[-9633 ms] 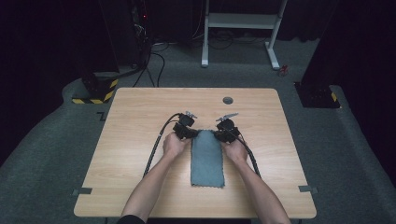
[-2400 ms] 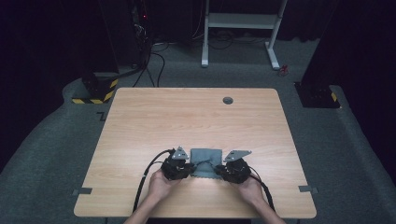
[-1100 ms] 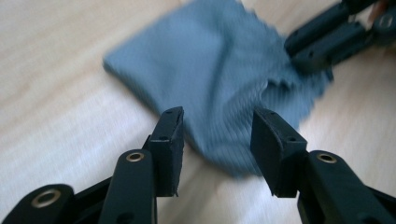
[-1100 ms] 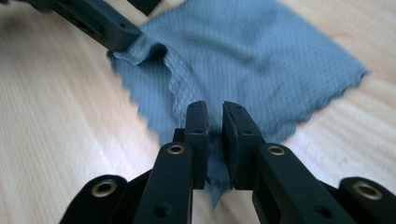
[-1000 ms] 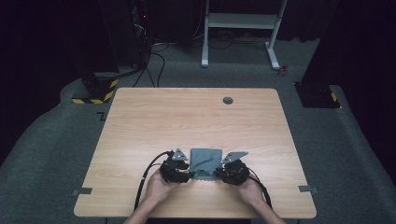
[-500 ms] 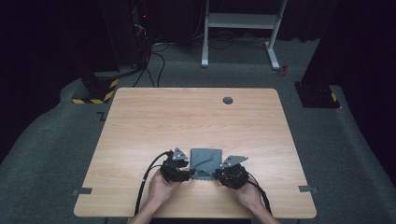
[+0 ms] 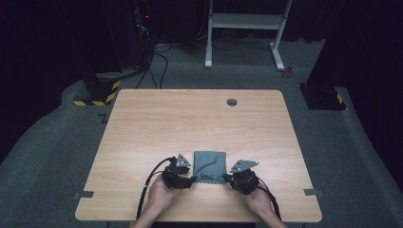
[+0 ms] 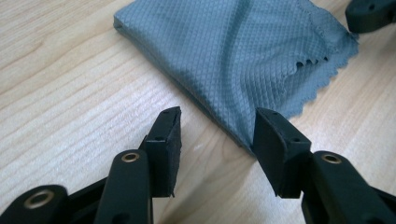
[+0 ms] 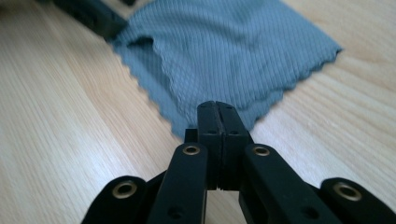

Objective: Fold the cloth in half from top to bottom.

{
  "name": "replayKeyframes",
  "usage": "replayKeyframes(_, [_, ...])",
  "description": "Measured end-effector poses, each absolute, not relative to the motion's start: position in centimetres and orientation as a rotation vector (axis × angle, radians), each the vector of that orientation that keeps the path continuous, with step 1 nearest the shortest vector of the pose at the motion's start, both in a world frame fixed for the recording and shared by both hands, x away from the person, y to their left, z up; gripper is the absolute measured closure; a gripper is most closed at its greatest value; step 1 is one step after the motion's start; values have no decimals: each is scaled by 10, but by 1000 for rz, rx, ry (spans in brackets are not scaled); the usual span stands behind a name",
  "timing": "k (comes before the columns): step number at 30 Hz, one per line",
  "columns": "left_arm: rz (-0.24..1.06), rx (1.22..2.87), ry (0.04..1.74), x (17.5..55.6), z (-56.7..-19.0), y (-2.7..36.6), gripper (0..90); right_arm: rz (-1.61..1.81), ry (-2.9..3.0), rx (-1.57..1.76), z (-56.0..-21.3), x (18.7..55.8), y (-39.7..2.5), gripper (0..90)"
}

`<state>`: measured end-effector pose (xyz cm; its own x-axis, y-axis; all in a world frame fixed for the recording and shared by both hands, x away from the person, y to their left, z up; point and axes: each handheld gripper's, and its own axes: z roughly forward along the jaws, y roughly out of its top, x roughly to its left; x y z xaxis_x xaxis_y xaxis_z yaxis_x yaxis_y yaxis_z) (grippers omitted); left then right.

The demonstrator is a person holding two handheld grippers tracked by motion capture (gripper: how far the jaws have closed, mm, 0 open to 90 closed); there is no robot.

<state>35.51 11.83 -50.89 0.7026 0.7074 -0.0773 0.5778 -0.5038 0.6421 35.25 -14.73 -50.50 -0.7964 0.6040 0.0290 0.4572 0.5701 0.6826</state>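
Item: grey cloth (image 7: 209,166), folded, lying flat near the table's (image 7: 190,123) front edge, between my grippers. Left gripper (image 8: 217,133): jaws wide apart, empty, straddling the near-left corner. Right gripper (image 9: 218,116): jaws pressed together at the near-right corner; whether they pinch fabric, I cannot tell. Step, I judge: mid-fold, corners being released. Next: lift both clear.

We worked in a dim lab: grey carpet (image 7: 57,142), hazard-striped black equipment base (image 7: 97,92), floor cables (image 7: 154,66), white metal stand (image 7: 247,21).
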Motion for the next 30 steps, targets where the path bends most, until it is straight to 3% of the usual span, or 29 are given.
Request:
replayKeyframes(4, [255, 2244, 986, 354, -509, 120, 517, 1089, 2581, 879, -503, 354, -136, 728])
replayKeyframes(7, [255, 2243, 987, 354, -509, 120, 517, 1086, 2585, 825, -504, 353, -121, 673])
replayKeyframes(9, [257, 2243, 985, 355, -509, 120, 517, 1079, 2587, 816, -505, 353, -117, 671])
replayKeyframes(12, [258, 2243, 982, 355, -510, 120, 517, 1026, 2611, 807, -511, 357, -112, 791])
replayKeyframes(13, [258, 2243, 982, 355, -510, 120, 518, 1026, 2611, 807, -511, 357, -112, 791])
replayKeyframes(14, [260, 2241, 980, 354, -510, 120, 519, 993, 2615, 790, -512, 356, -114, 892])
replayKeyframes(21, [243, 2245, 979, 355, -509, 122, 519, 968, 2659, 776, -509, 350, -128, 894])
replayKeyframes(22, [229, 2229, 987, 355, -509, 122, 519, 986, 2670, 770, -509, 350, -129, 873])
replayKeyframes(24, [222, 2184, 986, 356, -506, 123, 520, 1046, 2668, 803, -506, 350, -132, 744])
replayKeyframes(27, [241, 2152, 969, 357, -498, 118, 521, 1102, 2623, 853, -503, 353, -134, 744])
replayKeyframes(30, [265, 2154, 960, 362, -494, 108, 527, 1109, 2587, 913, -504, 359, -136, 811])
